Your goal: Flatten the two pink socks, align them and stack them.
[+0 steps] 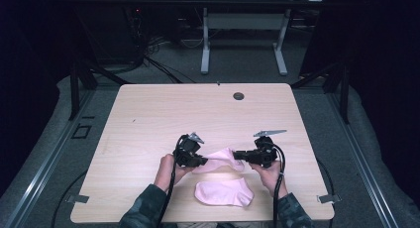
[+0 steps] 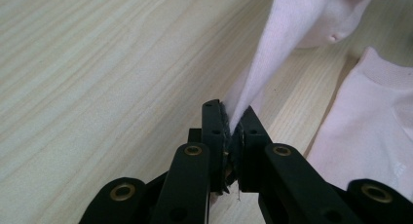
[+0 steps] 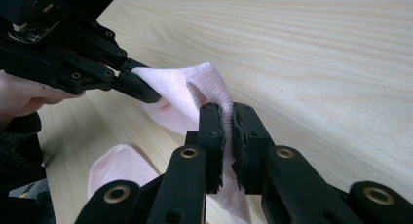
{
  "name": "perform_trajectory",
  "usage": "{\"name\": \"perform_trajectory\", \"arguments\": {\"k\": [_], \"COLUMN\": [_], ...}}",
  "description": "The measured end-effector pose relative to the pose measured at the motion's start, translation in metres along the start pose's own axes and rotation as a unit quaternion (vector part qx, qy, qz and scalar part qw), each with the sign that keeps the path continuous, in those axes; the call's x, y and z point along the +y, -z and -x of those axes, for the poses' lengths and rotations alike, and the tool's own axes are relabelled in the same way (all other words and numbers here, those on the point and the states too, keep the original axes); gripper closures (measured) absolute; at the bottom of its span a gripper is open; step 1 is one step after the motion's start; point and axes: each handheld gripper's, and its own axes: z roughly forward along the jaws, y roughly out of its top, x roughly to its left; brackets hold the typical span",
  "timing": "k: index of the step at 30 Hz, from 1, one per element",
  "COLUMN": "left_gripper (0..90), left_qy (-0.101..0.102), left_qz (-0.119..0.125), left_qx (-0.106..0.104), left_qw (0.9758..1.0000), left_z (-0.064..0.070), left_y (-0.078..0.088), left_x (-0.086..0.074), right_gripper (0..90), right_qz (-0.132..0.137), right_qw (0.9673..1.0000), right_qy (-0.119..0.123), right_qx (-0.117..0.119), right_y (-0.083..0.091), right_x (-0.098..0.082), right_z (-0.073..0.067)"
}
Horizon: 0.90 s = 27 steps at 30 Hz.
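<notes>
A pink sock (image 1: 220, 159) is stretched between both grippers just above the wooden table (image 1: 148, 119). My left gripper (image 1: 204, 161) is shut on its left end; in the left gripper view the sock (image 2: 287, 44) runs up from the closed tips of the left gripper (image 2: 233, 124). My right gripper (image 1: 236, 154) is shut on the sock's right end, and the right gripper view has the sock (image 3: 180, 90) pinched at the tips of the right gripper (image 3: 229, 112), with the left gripper (image 3: 141, 90) across from it. A second pink sock (image 1: 224, 193) lies flat near the front edge.
A dark round grommet (image 1: 238, 95) sits in the table near its far edge. Beyond the table stands a white desk frame (image 1: 242, 34) on a grey floor with cables. The second sock (image 2: 370, 136) lies just right of the left gripper's jaws.
</notes>
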Motion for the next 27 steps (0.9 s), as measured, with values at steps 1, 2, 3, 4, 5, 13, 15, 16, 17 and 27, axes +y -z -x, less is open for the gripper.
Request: {"name": "perform_trajectory", "arguments": {"k": [1, 2, 3, 4, 5, 13, 15, 16, 17, 27], "left_gripper": [81.9, 80.9, 80.9, 80.1, 79.0, 63.7, 58.0, 54.6, 52.8, 44.1], "left_qy": [0.004, 0.004, 0.007, 0.008, 0.012, 0.028, 0.035, 0.041, 0.043, 0.080], "left_qz": [-0.005, -0.005, -0.006, -0.008, -0.009, -0.013, -0.011, -0.009, -0.007, 0.018], "left_qx": [-0.001, -0.001, 0.002, 0.002, 0.004, 0.022, 0.026, 0.026, 0.026, 0.044], "left_qw": [1.0000, 1.0000, 1.0000, 0.9999, 0.9999, 0.9993, 0.9990, 0.9988, 0.9987, 0.9957], "left_z": [-0.003, -0.003, -0.004, -0.006, -0.007, -0.013, -0.015, -0.016, -0.017, -0.025], "left_y": [-0.002, -0.002, -0.003, -0.004, -0.005, -0.009, -0.008, -0.007, -0.006, 0.012], "left_x": [0.000, 0.000, 0.000, 0.000, 0.000, -0.001, -0.002, -0.003, -0.004, -0.013], "right_gripper": [82.7, 82.7, 82.6, 82.5, 82.4, 71.5, 66.1, 62.7, 61.5, 58.6], "right_qz": [-0.006, -0.006, -0.007, -0.009, -0.011, -0.022, -0.017, -0.017, -0.017, -0.071], "right_qw": [1.0000, 1.0000, 0.9999, 0.9999, 0.9998, 0.9981, 0.9971, 0.9969, 0.9963, 0.9866], "right_qy": [-0.001, -0.001, -0.001, -0.002, -0.004, -0.003, -0.004, -0.004, -0.004, 0.041], "right_qx": [-0.005, -0.005, -0.008, -0.013, -0.015, -0.057, -0.075, -0.077, -0.084, -0.141], "right_y": [-0.002, -0.002, -0.003, -0.004, -0.004, -0.005, -0.005, -0.004, -0.003, -0.011], "right_x": [0.000, 0.000, 0.001, 0.001, 0.002, 0.005, 0.004, 0.005, 0.005, -0.003], "right_z": [0.003, 0.003, 0.004, 0.005, 0.006, 0.013, 0.015, 0.016, 0.017, 0.018]}}
